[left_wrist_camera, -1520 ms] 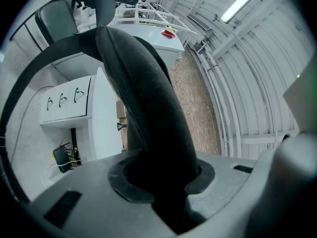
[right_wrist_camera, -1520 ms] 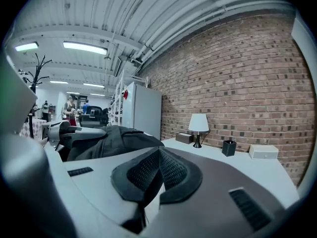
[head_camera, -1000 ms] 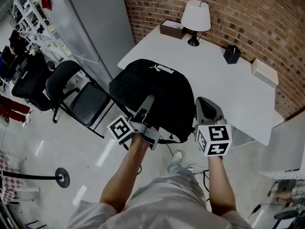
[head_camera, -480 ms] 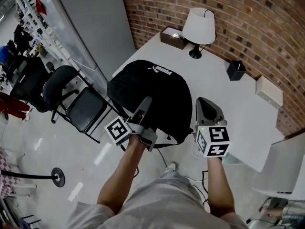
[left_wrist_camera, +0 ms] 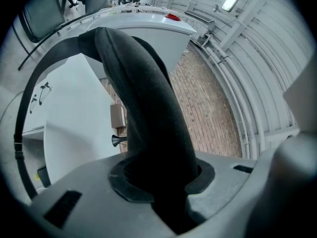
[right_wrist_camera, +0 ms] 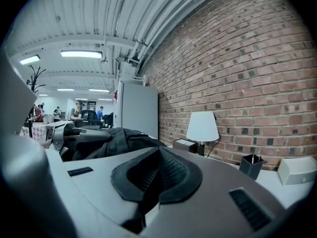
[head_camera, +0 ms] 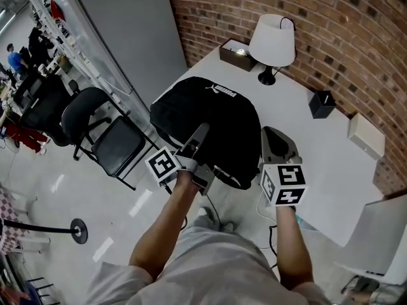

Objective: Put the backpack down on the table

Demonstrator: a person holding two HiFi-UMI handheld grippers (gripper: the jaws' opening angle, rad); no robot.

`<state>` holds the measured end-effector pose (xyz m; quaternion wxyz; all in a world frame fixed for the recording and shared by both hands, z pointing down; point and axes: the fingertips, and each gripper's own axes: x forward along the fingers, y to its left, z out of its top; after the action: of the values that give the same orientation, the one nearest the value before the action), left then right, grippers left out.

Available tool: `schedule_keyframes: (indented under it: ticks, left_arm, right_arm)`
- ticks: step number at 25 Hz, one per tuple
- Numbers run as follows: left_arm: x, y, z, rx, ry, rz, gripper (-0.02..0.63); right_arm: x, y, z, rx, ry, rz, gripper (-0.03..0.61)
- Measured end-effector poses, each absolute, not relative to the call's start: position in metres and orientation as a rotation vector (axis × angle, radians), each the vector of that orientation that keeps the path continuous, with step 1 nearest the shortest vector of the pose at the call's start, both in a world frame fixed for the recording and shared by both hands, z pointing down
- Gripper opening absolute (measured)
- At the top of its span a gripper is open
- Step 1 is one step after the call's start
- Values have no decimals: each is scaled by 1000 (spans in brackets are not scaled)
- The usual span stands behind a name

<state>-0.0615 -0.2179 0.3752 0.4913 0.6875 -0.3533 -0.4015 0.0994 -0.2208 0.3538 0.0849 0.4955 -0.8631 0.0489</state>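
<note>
Black backpack [head_camera: 210,122] over the white table's [head_camera: 311,138] corner, nearer than the lamp [head_camera: 272,40]. The left gripper [head_camera: 198,135] clamps its padded strap [left_wrist_camera: 148,108]; the right gripper [head_camera: 273,138], beside it, is closed and empty. Best carried lampward, fully past the edge, then lowered level.

Setting: indoor open-plan office or studio workspace.

Evidence:
- A bare brick wall [head_camera: 356,18] runs behind a white table [head_camera: 318,151].
- The table carries a shaded lamp [head_camera: 272,40], a black desk pot [head_camera: 322,103] and a small box [head_camera: 236,54].
- An office chair [head_camera: 82,107] and a folding chair [head_camera: 117,145] stand on a glossy pale floor [head_camera: 63,196].
- Loaded metal racks [head_camera: 57,30] line the far left.
- The right gripper view shows strip lights [right_wrist_camera: 81,54] on a ribbed white ceiling.
- People [right_wrist_camera: 77,110] are at desks far back.
</note>
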Motion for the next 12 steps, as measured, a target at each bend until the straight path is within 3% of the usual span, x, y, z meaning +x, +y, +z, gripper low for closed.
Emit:
schedule_keyframes:
  ticks: [12]
  left_arm:
    - [-57,-298,390,1671,-821,-932,109]
  right_arm:
    - [84,-286,362,1476,-2549,148,2]
